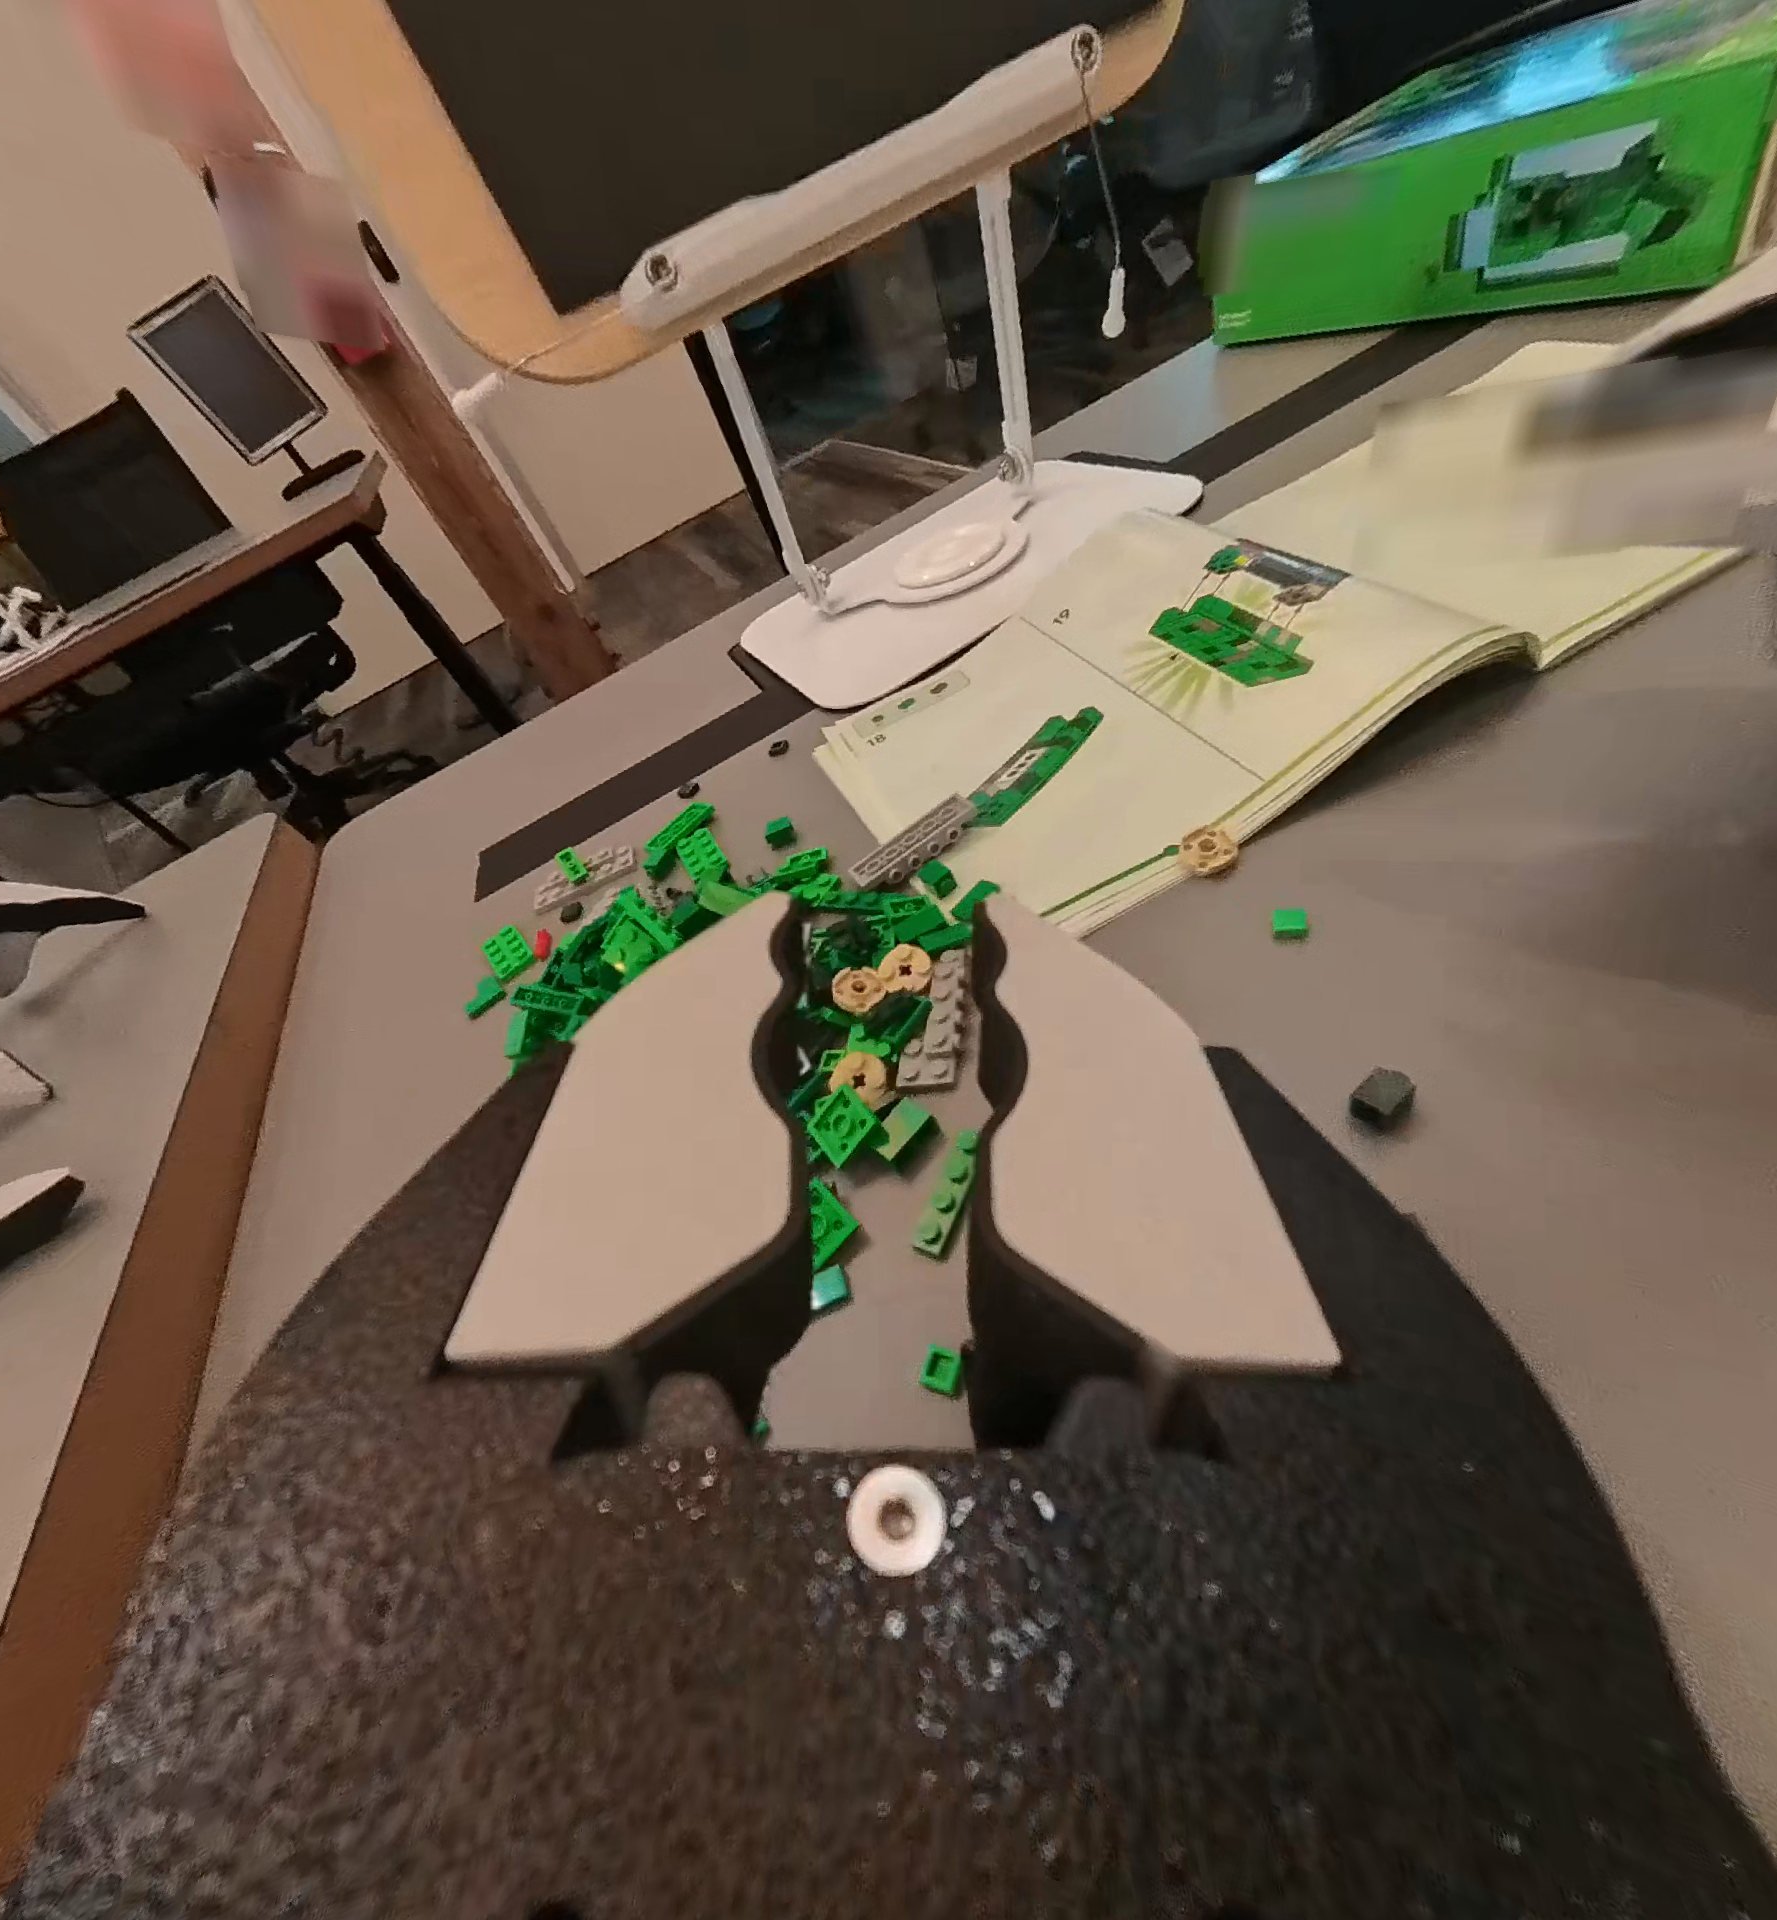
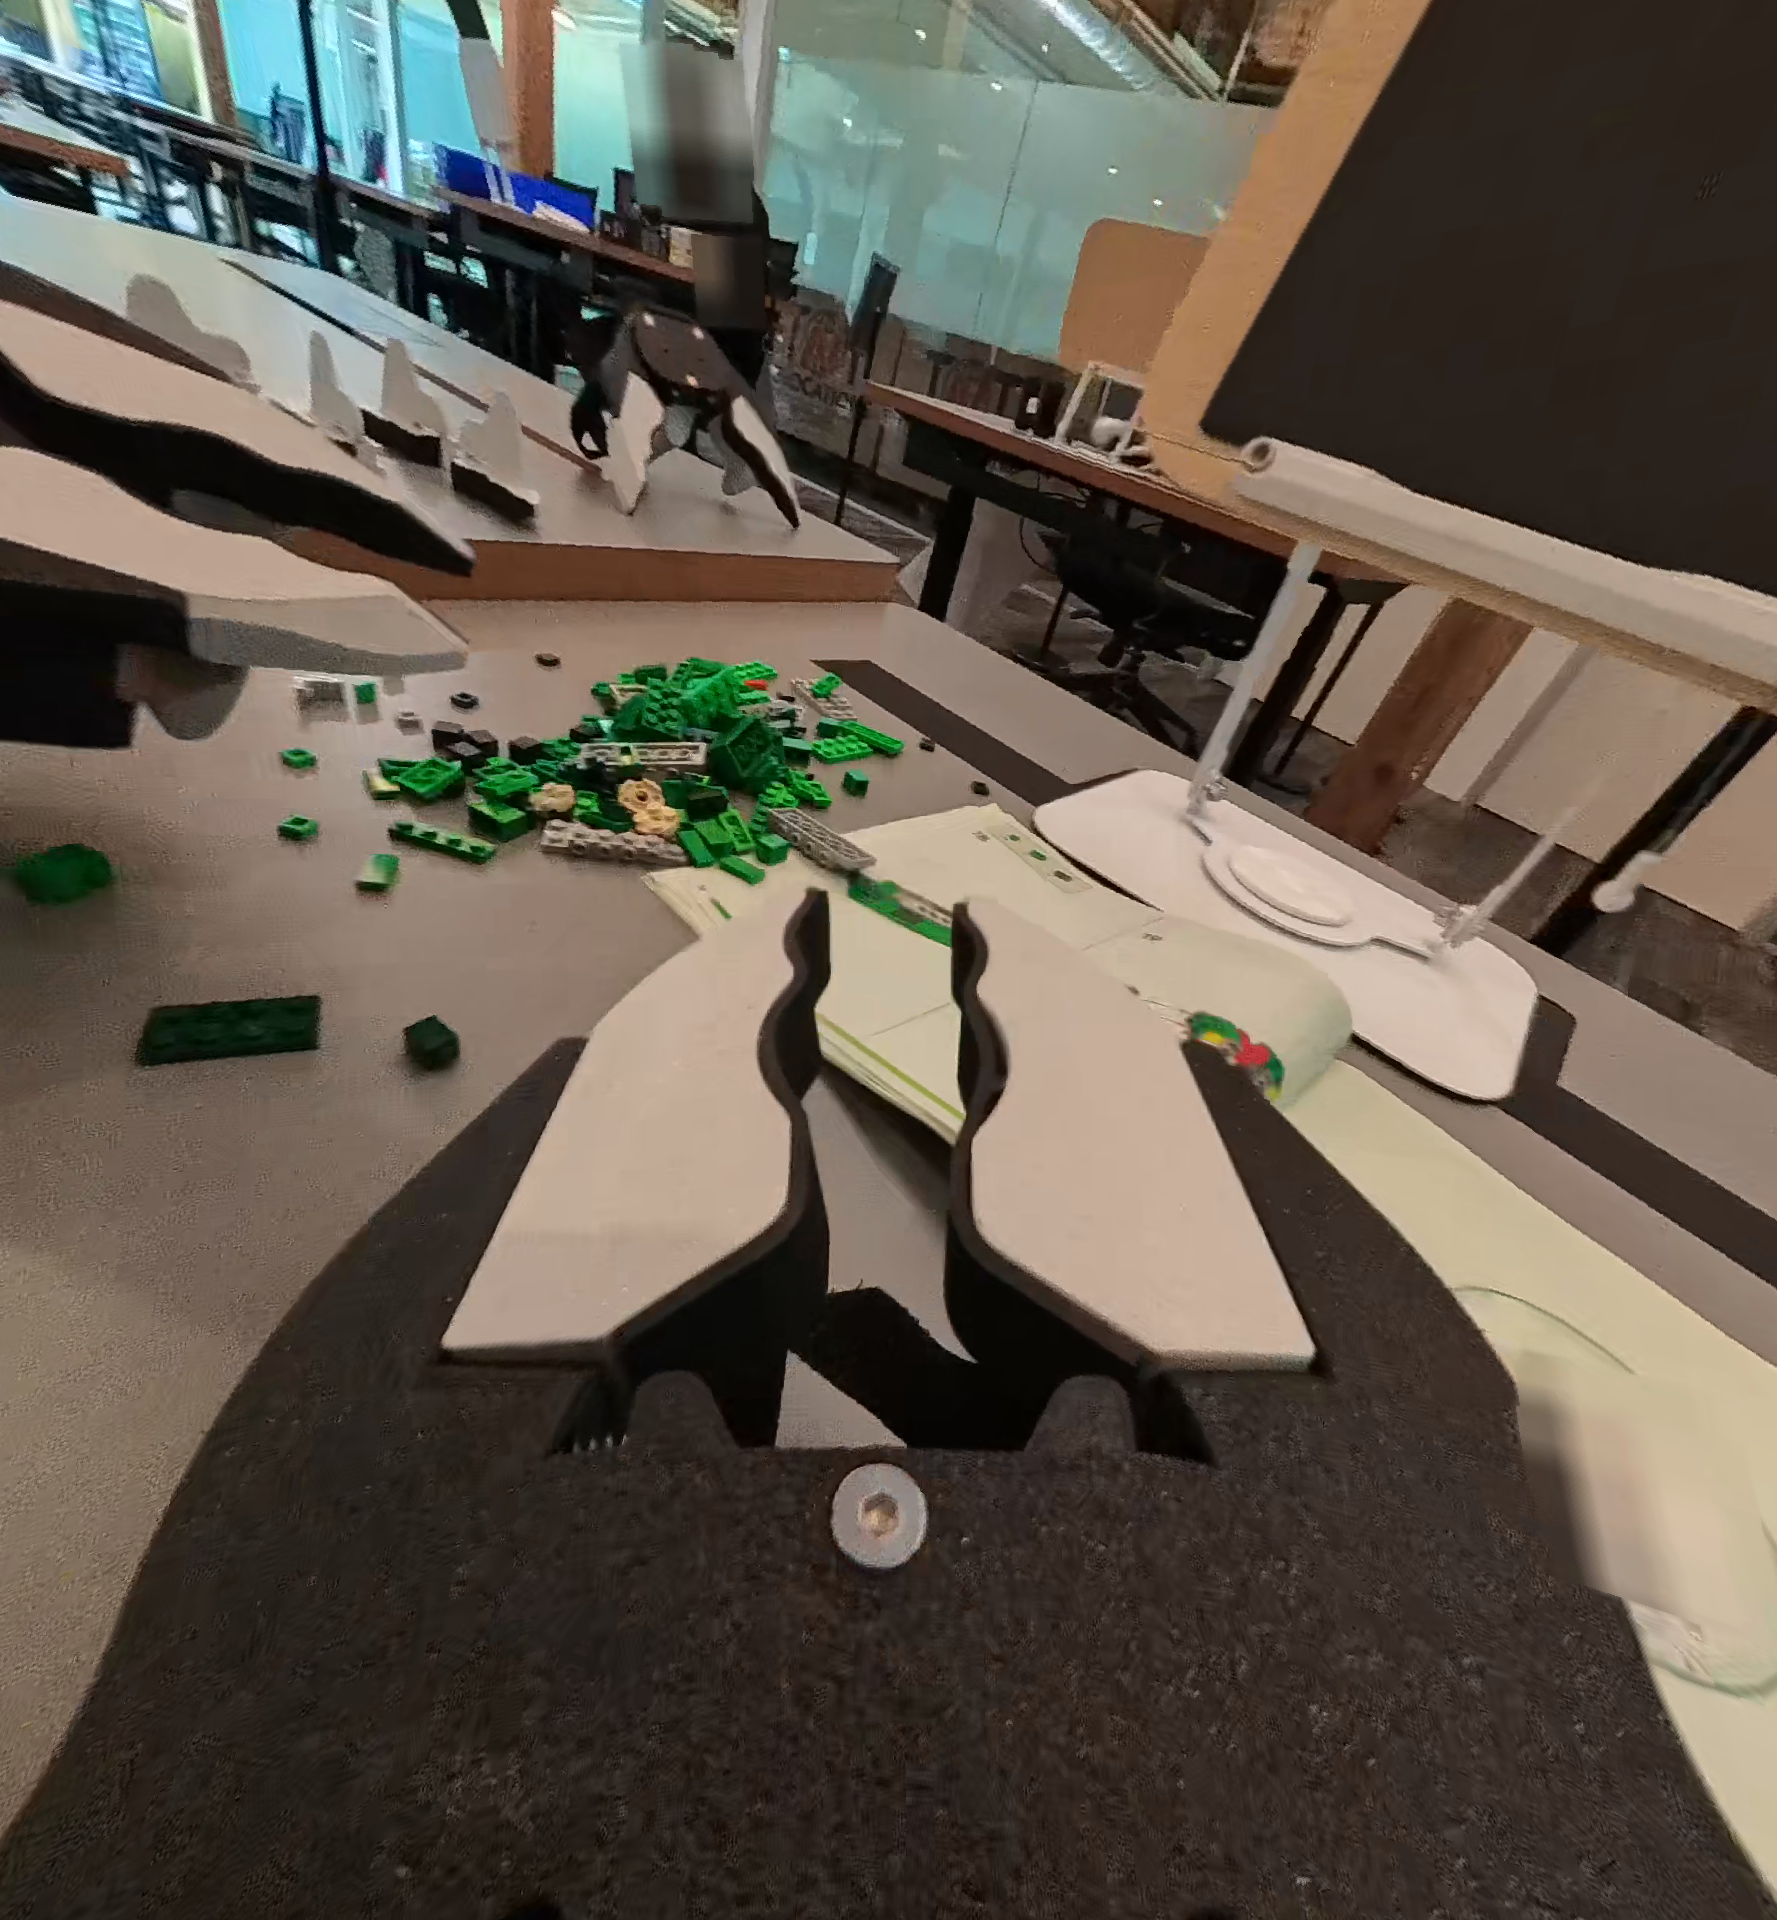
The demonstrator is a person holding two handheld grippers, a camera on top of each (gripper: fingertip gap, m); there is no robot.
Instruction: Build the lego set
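A pile of green, grey and tan Lego pieces (image 1: 759,966) lies on the grey table; it also shows in the right wrist view (image 2: 655,769). My left gripper (image 1: 884,920) is open and empty, hovering over the pile, with tan round pieces (image 1: 879,982) between its fingers. It shows at the left edge of the right wrist view (image 2: 448,603). My right gripper (image 2: 889,914) is open and empty, above the open instruction booklet (image 2: 905,997). The booklet (image 1: 1227,686) lies right of the pile. A dark green plate (image 2: 229,1029) and a small dark piece (image 2: 432,1042) lie apart.
A white desk lamp base (image 1: 925,592) stands behind the booklet, also in the right wrist view (image 2: 1310,904). The green set box (image 1: 1507,218) sits at the far right. A dark small piece (image 1: 1380,1094) lies alone. A neighbouring table (image 2: 655,520) holds another gripper (image 2: 686,416). From the left gripper's tips to the dark green plate (image 2: 229,1029) is close to 10 centimetres.
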